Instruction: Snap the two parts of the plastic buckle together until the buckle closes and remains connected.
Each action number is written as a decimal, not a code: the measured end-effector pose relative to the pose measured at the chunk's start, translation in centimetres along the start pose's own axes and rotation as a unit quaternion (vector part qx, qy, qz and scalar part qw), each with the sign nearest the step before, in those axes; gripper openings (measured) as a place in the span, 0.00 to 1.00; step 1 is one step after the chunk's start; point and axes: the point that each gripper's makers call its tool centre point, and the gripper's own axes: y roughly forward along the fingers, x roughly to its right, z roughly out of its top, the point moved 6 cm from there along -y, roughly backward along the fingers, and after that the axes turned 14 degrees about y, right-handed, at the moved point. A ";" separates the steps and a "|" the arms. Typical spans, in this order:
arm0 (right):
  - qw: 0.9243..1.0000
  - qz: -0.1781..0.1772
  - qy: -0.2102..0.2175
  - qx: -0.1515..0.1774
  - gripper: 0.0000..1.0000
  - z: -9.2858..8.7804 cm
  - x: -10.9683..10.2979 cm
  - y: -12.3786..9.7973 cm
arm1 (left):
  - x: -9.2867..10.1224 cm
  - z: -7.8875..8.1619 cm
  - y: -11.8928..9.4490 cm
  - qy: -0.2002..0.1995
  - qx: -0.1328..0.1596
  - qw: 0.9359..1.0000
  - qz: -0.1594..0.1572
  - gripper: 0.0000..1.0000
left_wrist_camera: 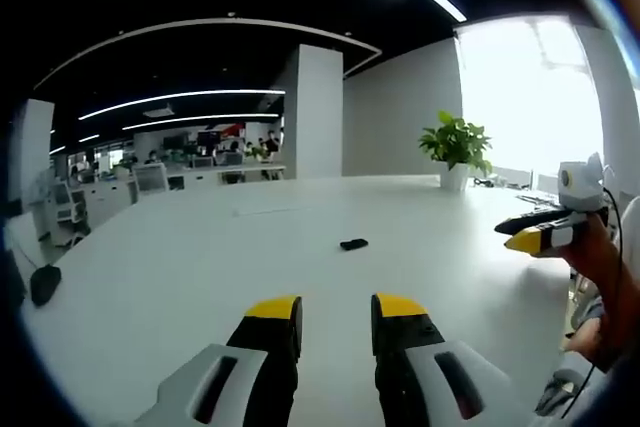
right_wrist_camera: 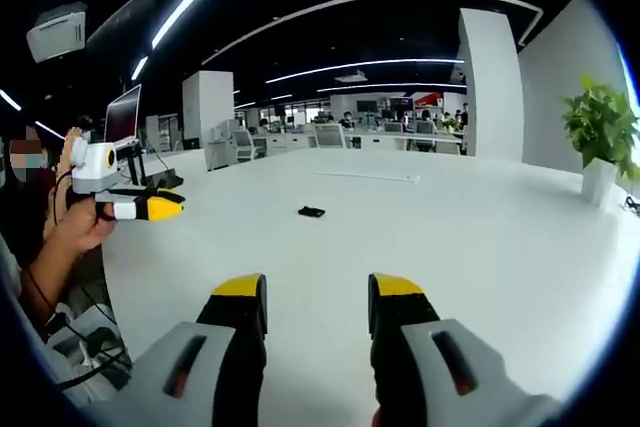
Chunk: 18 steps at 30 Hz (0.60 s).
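A small black plastic buckle (left_wrist_camera: 353, 244) lies on the white table (left_wrist_camera: 200, 247), well ahead of my left gripper (left_wrist_camera: 336, 309), whose yellow-tipped jaws stand open with nothing between them. In the right gripper view the same buckle (right_wrist_camera: 311, 212) rests on the table (right_wrist_camera: 480, 237) beyond my right gripper (right_wrist_camera: 317, 292), also open and empty. I cannot tell whether the buckle is one piece or two. The right gripper (left_wrist_camera: 545, 235) comes in at the right edge of the left gripper view, held in a hand. The left gripper (right_wrist_camera: 150, 209) comes in from the left of the right gripper view.
A potted green plant (left_wrist_camera: 456, 147) in a white pot stands at the table's far side by the window, also seen as the plant (right_wrist_camera: 602, 137). A dark object (left_wrist_camera: 44, 283) lies at the table's left edge. Office desks and chairs stretch behind.
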 end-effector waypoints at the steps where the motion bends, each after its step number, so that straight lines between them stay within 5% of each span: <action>1: 1.000 0.000 0.000 0.001 0.40 -0.1 -0.1 -0.2 | 0.1 0.0 -0.1 0.000 0.001 1.000 -0.001 0.27; 18: 1.000 -0.009 0.001 -0.003 0.38 -0.3 0.0 -0.6 | 0.1 -0.5 -0.7 0.001 0.000 1.000 0.007 0.27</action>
